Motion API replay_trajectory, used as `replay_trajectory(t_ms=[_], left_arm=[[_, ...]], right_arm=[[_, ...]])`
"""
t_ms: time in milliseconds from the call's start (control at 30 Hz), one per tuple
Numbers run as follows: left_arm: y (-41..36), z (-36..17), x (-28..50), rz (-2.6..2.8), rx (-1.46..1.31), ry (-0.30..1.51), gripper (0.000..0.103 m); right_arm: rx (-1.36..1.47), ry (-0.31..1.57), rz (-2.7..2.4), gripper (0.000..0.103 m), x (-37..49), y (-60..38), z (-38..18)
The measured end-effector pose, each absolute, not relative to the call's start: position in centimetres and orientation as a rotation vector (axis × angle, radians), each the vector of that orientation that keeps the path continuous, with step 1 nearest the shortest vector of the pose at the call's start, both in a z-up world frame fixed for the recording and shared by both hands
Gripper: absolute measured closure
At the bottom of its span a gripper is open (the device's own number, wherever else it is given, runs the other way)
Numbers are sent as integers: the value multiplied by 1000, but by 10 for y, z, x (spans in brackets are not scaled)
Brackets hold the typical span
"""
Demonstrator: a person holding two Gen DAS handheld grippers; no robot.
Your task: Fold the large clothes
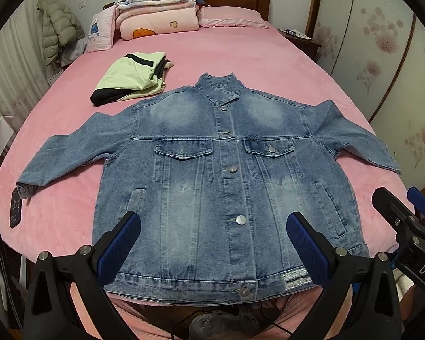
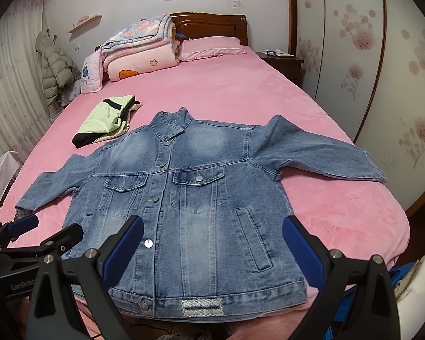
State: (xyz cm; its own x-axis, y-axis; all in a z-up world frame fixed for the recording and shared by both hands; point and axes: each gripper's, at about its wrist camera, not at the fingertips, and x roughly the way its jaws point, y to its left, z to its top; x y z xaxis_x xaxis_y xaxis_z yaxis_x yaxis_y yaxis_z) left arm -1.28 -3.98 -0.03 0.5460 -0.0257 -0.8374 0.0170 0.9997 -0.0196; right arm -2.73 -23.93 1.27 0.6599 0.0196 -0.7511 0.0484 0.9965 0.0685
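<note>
On the pink bed (image 1: 240, 56): denim jacket (image 1: 226, 170) lies flat, buttoned, sleeves spread, ready for folding | your left gripper (image 1: 212, 243) and right gripper (image 2: 212, 243) hover above its hem, jaws apart, empty | folded green garment (image 1: 130, 76) sits beyond.

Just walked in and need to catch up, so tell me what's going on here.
A person holds a two-finger gripper in each hand above a denim jacket spread flat, buttoned, on a pink bed. The left gripper and right gripper are open and holding nothing. Folding hasn't begun. A folded green garment lies beyond.
</note>
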Motion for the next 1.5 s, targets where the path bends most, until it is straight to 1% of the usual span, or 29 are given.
replay_trajectory(t_ms=[300, 400, 467, 1100, 1500], left_arm=[[-62, 8, -15, -42, 7, 966, 1], [-70, 12, -15, -37, 32, 953, 1], [-73, 14, -15, -35, 40, 945, 1], [-98, 34, 10, -48, 74, 904, 1], [-140, 70, 39, -40, 170, 793, 1]], right_arm=[[92, 821, -17, 4, -35, -257, 18], [86, 806, -17, 8, -36, -262, 22], [81, 800, -14, 9, -35, -265, 24], [48, 738, -68, 9, -22, -293, 48], [47, 690, -127, 9, -7, -329, 66]])
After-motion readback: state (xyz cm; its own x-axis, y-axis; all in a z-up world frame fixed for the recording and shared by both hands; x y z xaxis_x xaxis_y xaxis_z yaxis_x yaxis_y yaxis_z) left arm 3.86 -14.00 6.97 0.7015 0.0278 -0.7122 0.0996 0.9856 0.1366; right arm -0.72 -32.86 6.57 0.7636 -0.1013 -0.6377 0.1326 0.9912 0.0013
